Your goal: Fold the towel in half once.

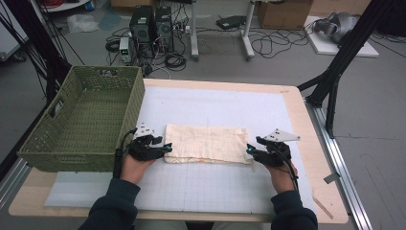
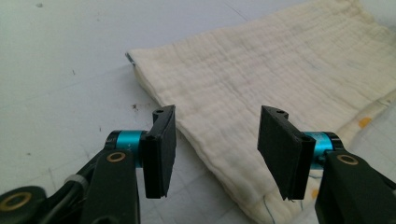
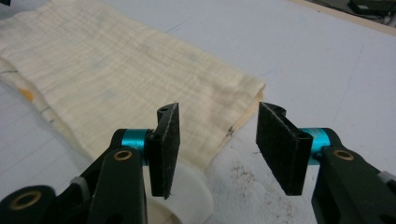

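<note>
Folded cloth between two parted hand-held grippers, flat on table.

On the surface in front of me lies a mat, and a folded cloth rests on it near the middle. My left tool sits just at the cloth's left end, my right tool just at its right end. A basket stands to the left, on the surface's left edge, beside my left tool.

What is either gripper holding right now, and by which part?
Nothing. The left gripper and right gripper both stand open, jaws apart, at opposite ends of the folded cloth.
</note>
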Demonstrator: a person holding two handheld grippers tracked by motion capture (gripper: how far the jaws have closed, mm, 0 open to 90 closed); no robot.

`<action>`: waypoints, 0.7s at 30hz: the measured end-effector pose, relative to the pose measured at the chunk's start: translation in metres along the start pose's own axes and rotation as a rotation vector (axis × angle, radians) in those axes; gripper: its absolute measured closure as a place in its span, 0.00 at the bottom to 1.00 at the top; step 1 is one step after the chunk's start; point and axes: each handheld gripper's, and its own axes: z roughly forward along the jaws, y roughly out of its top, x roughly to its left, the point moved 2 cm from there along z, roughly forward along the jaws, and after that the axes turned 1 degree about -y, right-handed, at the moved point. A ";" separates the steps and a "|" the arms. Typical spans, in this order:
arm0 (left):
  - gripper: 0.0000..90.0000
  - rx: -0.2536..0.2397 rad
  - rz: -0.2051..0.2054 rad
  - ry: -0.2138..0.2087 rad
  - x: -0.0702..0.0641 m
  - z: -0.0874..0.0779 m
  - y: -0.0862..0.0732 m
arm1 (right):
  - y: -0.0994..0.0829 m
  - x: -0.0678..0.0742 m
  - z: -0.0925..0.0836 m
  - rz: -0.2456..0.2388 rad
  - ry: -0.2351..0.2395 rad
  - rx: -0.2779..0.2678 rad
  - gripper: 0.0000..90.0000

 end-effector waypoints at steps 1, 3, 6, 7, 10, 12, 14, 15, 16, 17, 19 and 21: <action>0.53 -0.002 -0.002 0.000 -0.001 -0.001 -0.002 | -0.002 0.000 -0.001 -0.001 0.002 0.001 0.55; 0.57 0.002 -0.003 -0.003 -0.002 -0.002 -0.007 | -0.005 0.002 -0.003 -0.006 0.010 0.004 0.55; 0.63 0.018 -0.010 -0.016 -0.003 -0.003 -0.014 | -0.006 0.003 -0.007 -0.009 0.010 0.005 0.55; 0.66 0.015 -0.013 -0.021 -0.004 -0.003 -0.015 | -0.006 0.003 -0.008 -0.009 0.010 0.001 0.55; 0.73 0.015 -0.010 -0.031 -0.006 -0.003 -0.015 | -0.007 0.004 -0.008 -0.013 0.010 0.004 0.55; 0.79 0.025 0.001 -0.039 -0.007 -0.003 -0.015 | -0.007 0.004 -0.007 -0.018 0.008 0.007 0.55; 0.88 0.029 0.016 -0.044 -0.009 -0.002 -0.016 | -0.007 0.004 -0.007 -0.020 0.011 0.007 0.55; 0.91 0.028 0.031 -0.040 -0.010 -0.003 -0.016 | -0.007 0.004 -0.007 -0.018 0.011 0.007 0.55; 0.94 0.019 0.035 -0.042 -0.011 -0.003 -0.015 | -0.007 0.004 -0.008 -0.017 0.013 0.004 0.55; 0.95 0.005 0.041 -0.042 -0.011 -0.004 -0.014 | -0.007 0.004 -0.008 -0.020 0.011 0.001 0.55; 0.96 -0.009 0.043 -0.044 -0.012 -0.006 -0.013 | -0.007 0.004 -0.009 -0.013 0.015 0.000 0.55; 0.96 -0.024 0.043 -0.046 -0.014 -0.008 -0.011 | -0.006 0.003 -0.010 -0.012 0.016 0.000 0.56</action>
